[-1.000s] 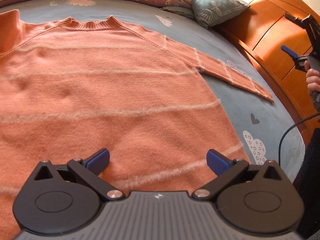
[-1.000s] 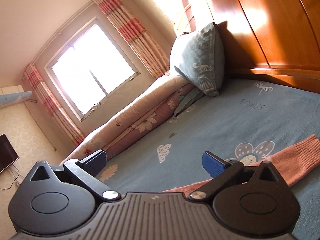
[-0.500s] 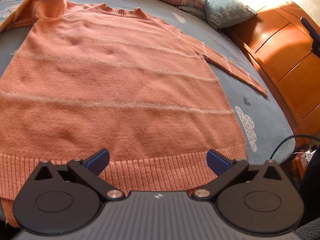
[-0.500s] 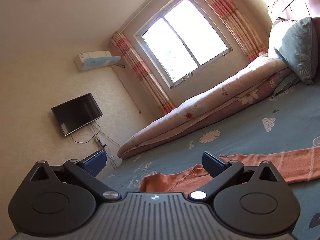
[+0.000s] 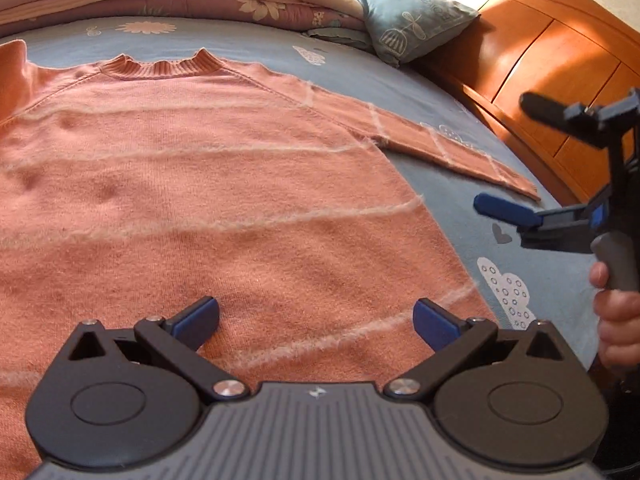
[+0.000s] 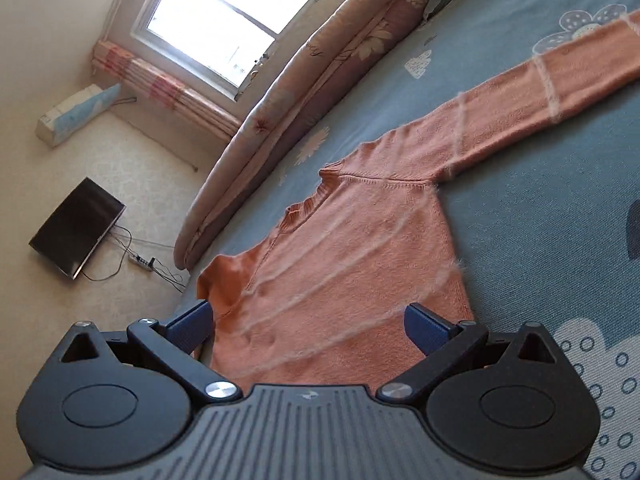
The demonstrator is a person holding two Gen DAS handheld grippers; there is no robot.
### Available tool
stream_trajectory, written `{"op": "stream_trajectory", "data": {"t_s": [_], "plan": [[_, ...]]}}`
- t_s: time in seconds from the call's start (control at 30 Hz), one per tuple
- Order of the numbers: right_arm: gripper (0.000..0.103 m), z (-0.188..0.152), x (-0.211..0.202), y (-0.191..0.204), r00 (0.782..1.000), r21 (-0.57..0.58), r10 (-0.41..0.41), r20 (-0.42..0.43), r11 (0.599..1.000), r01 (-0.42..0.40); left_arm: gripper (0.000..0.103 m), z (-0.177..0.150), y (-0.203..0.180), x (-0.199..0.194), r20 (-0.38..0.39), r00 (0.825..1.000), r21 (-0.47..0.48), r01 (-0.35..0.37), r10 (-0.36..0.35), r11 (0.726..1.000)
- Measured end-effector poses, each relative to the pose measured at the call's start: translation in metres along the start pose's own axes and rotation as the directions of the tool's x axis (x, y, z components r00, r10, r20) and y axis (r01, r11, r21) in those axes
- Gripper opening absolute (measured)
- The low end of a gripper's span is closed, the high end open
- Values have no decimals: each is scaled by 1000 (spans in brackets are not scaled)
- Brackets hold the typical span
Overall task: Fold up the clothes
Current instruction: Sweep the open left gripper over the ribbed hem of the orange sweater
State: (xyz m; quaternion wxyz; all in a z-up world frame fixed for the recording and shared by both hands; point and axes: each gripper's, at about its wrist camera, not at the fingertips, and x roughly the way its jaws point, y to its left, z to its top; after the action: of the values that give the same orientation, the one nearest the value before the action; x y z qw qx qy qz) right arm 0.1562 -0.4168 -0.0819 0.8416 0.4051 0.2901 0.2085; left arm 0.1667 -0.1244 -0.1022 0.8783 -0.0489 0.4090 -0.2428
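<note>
The sweater (image 5: 208, 200) lies flat and face up on the bed (image 5: 452, 184), collar (image 5: 160, 65) toward 12 o'clock in the left wrist view. One sleeve (image 5: 432, 140) runs straight out toward 3 o'clock, ending near the wooden headboard (image 5: 532, 68). The other shoulder, at 9 o'clock, appears turned up or bunched; how that sleeve lies cannot be told.

Your left gripper (image 5: 316, 320) hovers over the lower body of the sweater, jaws wide apart and holding nothing. Your right gripper (image 6: 308, 326) is also spread wide and empty, looking across the sweater from its side edge; in the left wrist view it hangs at 3 o'clock, beside the cuff (image 5: 520, 188) but apart from it.

No fold is visible, so judge the task to be at its start. Recommended procedure for the first fold:

1. Bring the right gripper down on the outstretched sleeve near the cuff. Pinch only the knit, not the sheet beneath.
2. Carry the sleeve across the chest toward 9 o'clock and lay it level with the stripes.
3. Hold the body down with the left gripper if the fabric drags.

Caution: the knit looks fuzzy and stretchy. Lift rather than pull, or the body will likely skew.
</note>
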Motion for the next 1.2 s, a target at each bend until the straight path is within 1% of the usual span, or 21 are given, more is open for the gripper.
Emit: {"op": "stream_trajectory", "data": {"t_s": [0.03, 0.13, 0.27, 0.37, 0.43, 0.5, 0.53, 0.57, 0.6, 0.67, 0.7, 0.77, 0.8, 0.83, 0.87, 0.97, 1.07, 1.1, 1.2], "plan": [[103, 0, -6, -1, 1000, 5, 8, 16, 1000, -8, 102, -5, -4, -3, 1, 1000, 28, -11, 11, 1000], [103, 1, -19, -2, 999, -7, -5, 41, 1000, 5, 102, -25, -16, -19, -17, 1000, 85, -23, 25, 996], [103, 2, -21, -13, 998, 33, -33, 47, 999, 31, 102, -54, -33, -41, -67, 998, 162, -6, 18, 987], [103, 2, -23, -19, 997, 54, -58, 54, 997, 55, 102, -61, -49, -50, -90, 996, 264, 25, -1, 964], [103, 3, -25, -22, 996, 58, -69, 59, 996, 66, 102, -53, -63, -50, -44, 999, 353, 11, 5, 936], [103, 4, -27, -24, 994, 63, -79, 69, 995, 75, 102, -40, -74, -40, -4, 1000, 405, -3, 6, 914], [103, 5, -29, -25, 994, 66, -83, 75, 995, 78, 102, -33, -79, -32, 10, 1000, 417, -7, 4, 909], [103, 6, -30, -26, 993, 71, -87, 81, 994, 81, 102, -27, -81, -22, 10, 1000, 411, -2, -2, 912], [103, 7, -31, -28, 992, 76, -89, 86, 994, 83, 102, -23, -83, -13, 2, 1000, 398, 13, -15, 917], [103, 10, -33, -31, 991, 91, -91, 97, 992, 82, 102, -21, -84, 6, -42, 998, 366, 68, -56, 928], [103, 12, -34, -32, 990, 102, -93, 102, 991, 83, 102, -24, -84, 11, -66, 995, 357, 90, -71, 930], [103, 15, -37, -34, 989, 119, -90, 114, 990, 77, 102, -36, -86, 12, -72, 994, 358, 98, -78, 928], [103, 16, -40, -35, 989, 122, -83, 120, 990, 69, 102, -45, -90, 7, -65, 995, 379, 97, -77, 920], [103, 17, -42, -35, 989, 123, -75, 127, 991, 60, 102, -52, -92, 1, -73, 993, 395, 110, -88, 912], [103, 17, -44, -35, 989, 123, -68, 133, 991, 52, 102, -60, -96, -6, -77, 992, 419, 124, -101, 899], [103, 18, -48, -37, 987, 136, -67, 145, 990, 47, 102, -80, -107, -21, -117, 988, 499, 148, -103, 854], [103, 18, -48, -41, 987, 157, -77, 142, 986, 55, 102, -85, -113, -33, -133, 986, 548, 155, -98, 822], [103, 18, -47, -42, 987, 161, -81, 139, 985, 58, 102, -83, -112, -35, -125, 987, 543, 156, -103, 825], [103, 18, -43, -42, 987, 161, -92, 129, 984, 70, 102, -73, -105, -36, -19, 999, 534, 47, -43, 845]]}}
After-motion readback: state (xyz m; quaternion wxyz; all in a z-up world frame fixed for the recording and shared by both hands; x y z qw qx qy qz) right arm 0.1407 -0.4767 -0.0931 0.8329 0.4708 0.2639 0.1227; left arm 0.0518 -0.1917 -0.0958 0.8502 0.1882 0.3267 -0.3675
